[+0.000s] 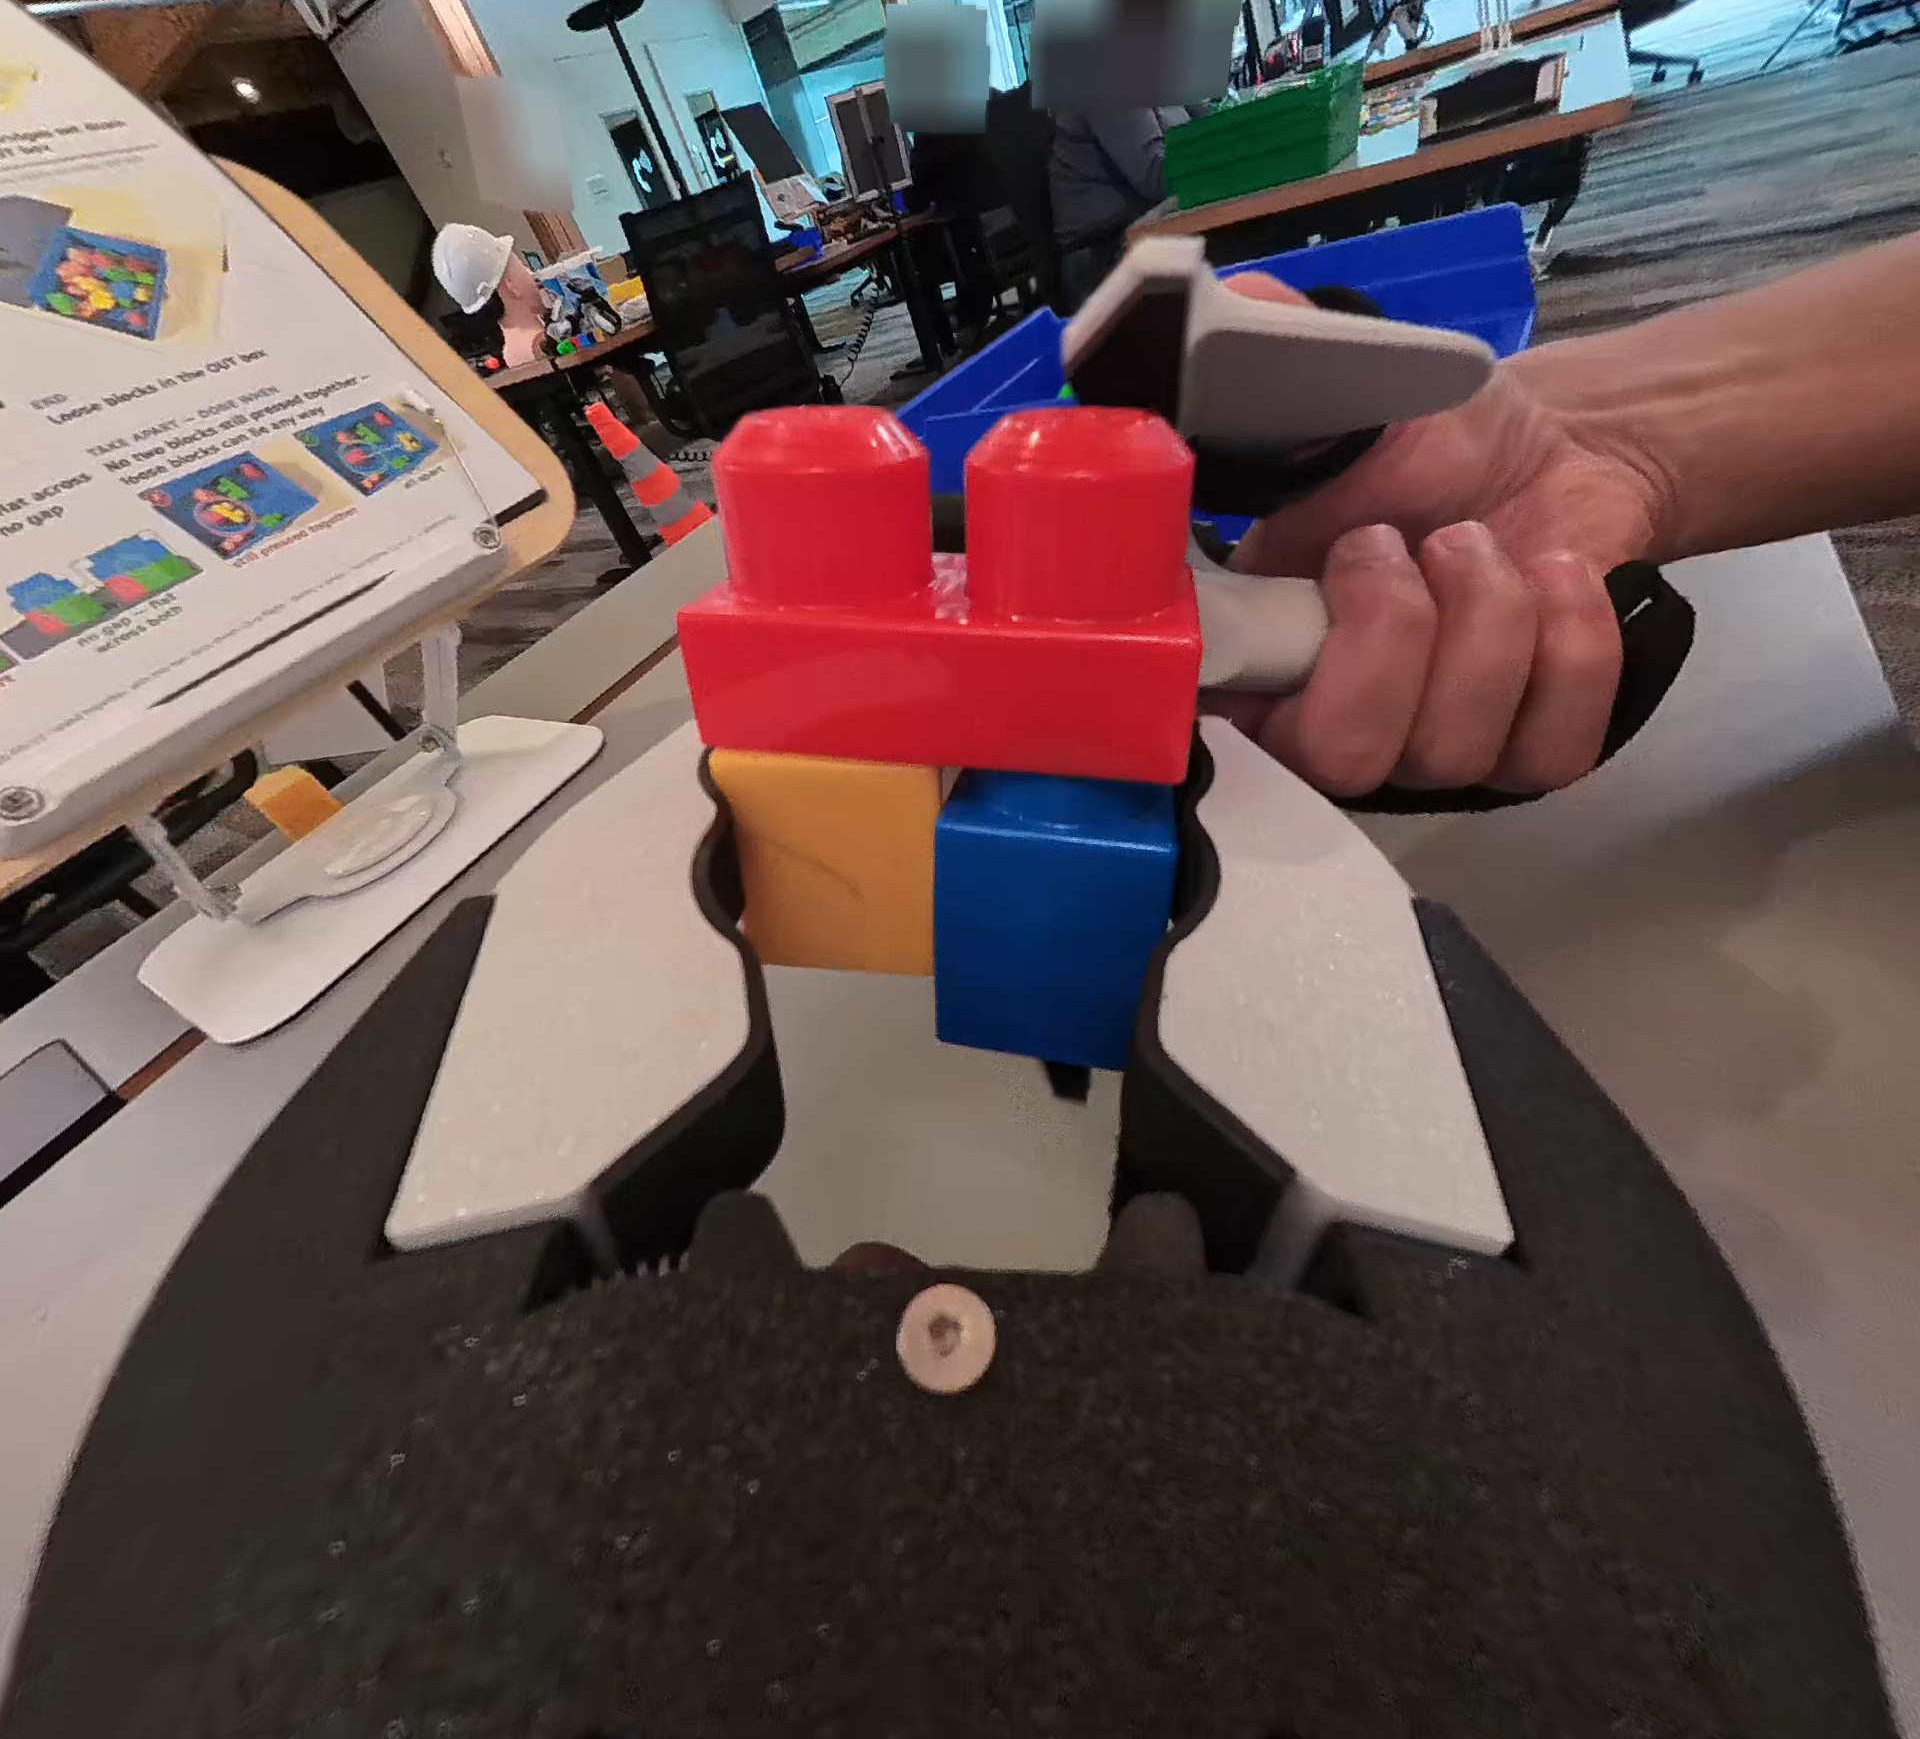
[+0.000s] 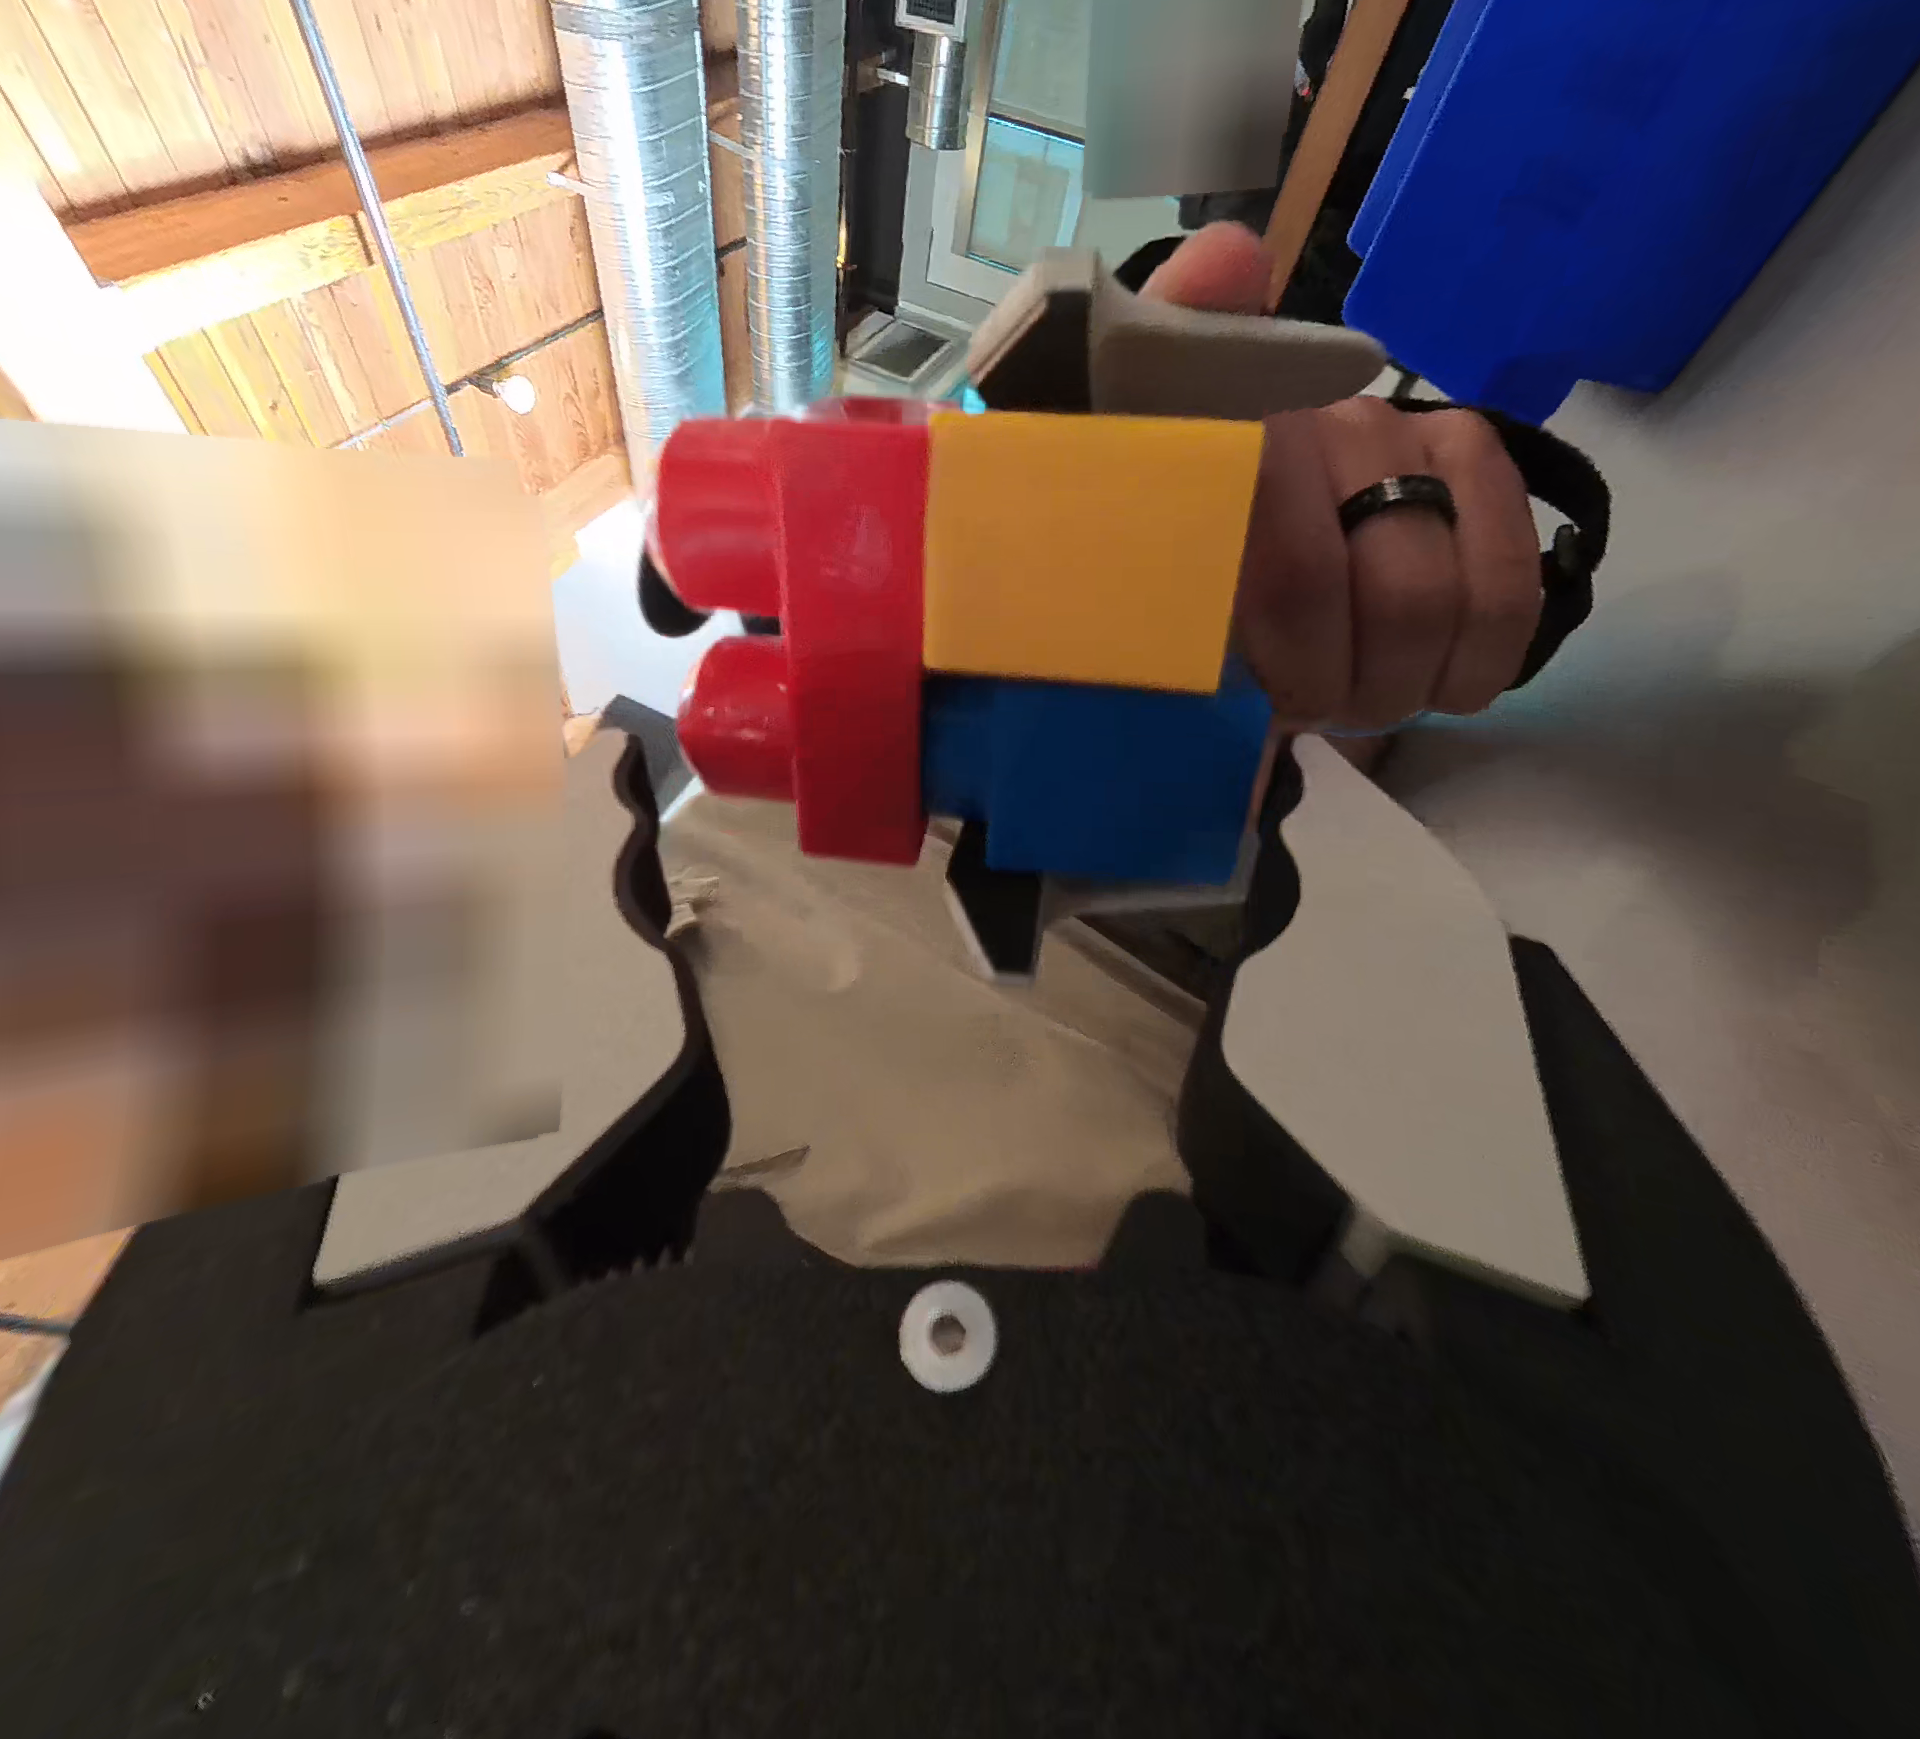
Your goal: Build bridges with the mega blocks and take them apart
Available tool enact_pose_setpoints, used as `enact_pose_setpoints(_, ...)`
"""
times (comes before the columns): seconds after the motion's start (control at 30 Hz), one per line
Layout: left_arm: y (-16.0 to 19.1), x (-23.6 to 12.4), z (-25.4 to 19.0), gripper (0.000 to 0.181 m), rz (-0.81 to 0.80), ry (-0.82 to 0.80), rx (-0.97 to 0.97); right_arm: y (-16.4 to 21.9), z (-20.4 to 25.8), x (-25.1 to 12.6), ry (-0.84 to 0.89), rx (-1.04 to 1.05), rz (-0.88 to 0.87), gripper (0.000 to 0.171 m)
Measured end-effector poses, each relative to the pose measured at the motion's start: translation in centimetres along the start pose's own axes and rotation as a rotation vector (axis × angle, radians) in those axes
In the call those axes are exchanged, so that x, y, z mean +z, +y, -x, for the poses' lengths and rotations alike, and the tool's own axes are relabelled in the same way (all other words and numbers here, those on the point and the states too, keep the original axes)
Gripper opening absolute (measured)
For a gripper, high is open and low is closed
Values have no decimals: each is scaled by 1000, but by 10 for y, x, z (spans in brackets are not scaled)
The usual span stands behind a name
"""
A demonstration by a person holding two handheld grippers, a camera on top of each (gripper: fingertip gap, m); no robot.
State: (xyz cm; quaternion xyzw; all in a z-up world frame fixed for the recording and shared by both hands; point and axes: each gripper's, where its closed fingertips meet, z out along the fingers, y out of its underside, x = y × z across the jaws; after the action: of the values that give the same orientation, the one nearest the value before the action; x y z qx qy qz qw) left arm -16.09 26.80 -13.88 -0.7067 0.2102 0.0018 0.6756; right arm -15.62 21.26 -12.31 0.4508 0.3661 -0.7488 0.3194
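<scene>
Mega block bridge, held in the air above a pale grey table (image 1: pixel 1714 962): a red two-stud plastic block (image 1: pixel 940 650) spans a yellow-orange single block (image 1: pixel 831 858) and a blue single block (image 1: pixel 1049 910); the left gripper (image 1: pixel 951 868) is clamped on the two lower blocks; only the left wrist view shows a white instruction board (image 1: pixel 208 463) and the hand (image 1: pixel 1455 609) holding the right gripper (image 2: pixel 956 848), whose fingers stand apart around the bridge; only the right wrist view shows a ringed hand (image 2: pixel 1392 567) behind the blocks; a blue plastic bin (image 2: pixel 1662 79) stands nearby
</scene>
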Motion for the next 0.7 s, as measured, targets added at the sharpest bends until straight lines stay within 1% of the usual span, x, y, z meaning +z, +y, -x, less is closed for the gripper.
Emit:
enact_pose_setpoints(0.17, 5, -1, -1, 80, 17, 1, 20, -2, -6, 1, 97, -66, 8, 111)
enact_pose_setpoints(0.23, 6, 1, -1, 80, 32, -5, 46, -4, -10, 1, 126, -77, 5, 104)
enact_pose_setpoints(0.37, 12, 0, 3, 80, 52, -20, 48, -7, -16, -2, 185, -101, -6, 97)
enact_pose_setpoints(0.7, 13, 0, 2, 81, 51, -13, 25, -6, -17, -3, 170, -95, 6, 92)
